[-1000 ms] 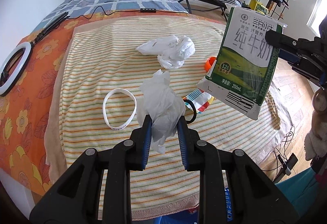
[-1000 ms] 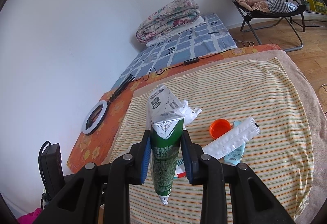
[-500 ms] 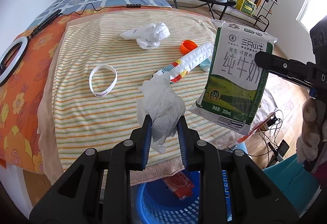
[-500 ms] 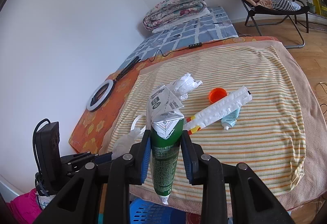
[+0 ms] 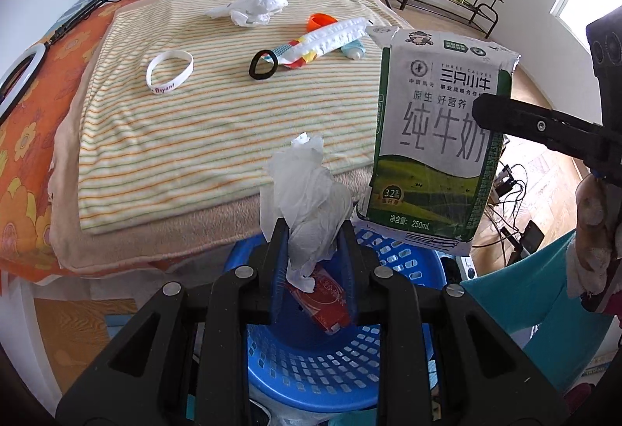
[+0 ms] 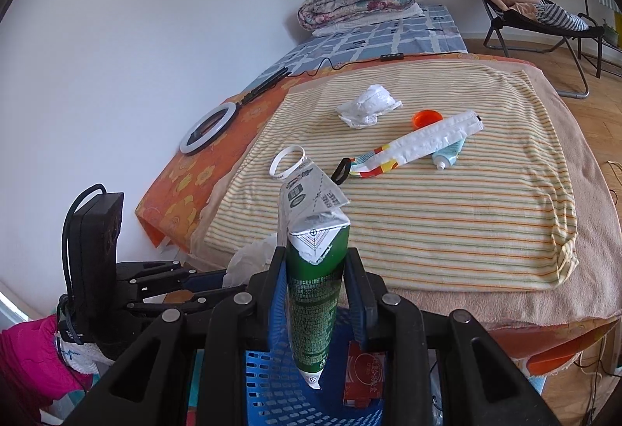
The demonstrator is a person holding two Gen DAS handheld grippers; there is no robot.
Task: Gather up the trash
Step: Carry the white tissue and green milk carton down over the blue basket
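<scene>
Both hands are at the drop-off step now: the left gripper (image 5: 313, 243) has its jaws pinching a crumpled white tissue (image 5: 307, 196), and the right gripper (image 6: 315, 270) has its jaws pressed on the sides of a green-and-white milk carton (image 6: 315, 270), both hanging over the blue basket (image 5: 311, 367) that sits on the floor just off the near edge of the bed. A red packet (image 5: 330, 299) already lies inside the basket. To my eye the next move is simply to let the jaws spread so each piece falls in; the tissue looks well over the opening, while the carton hangs nearer the rim, so a small shift inward might be wise first. The two grippers are close together, so they should part without knocking each other. Up on the striped towel (image 5: 202, 122) more waits: a second wad of tissue (image 5: 252, 6), a long white wrapper (image 5: 330, 39), a small tube (image 5: 352, 48), an orange cap (image 5: 317, 21), a black hair tie (image 5: 263, 64) and a white wristband (image 5: 170, 71). The towel's near edge overhangs toward the basket, and the space above the bed looks open for reaching back.
</scene>
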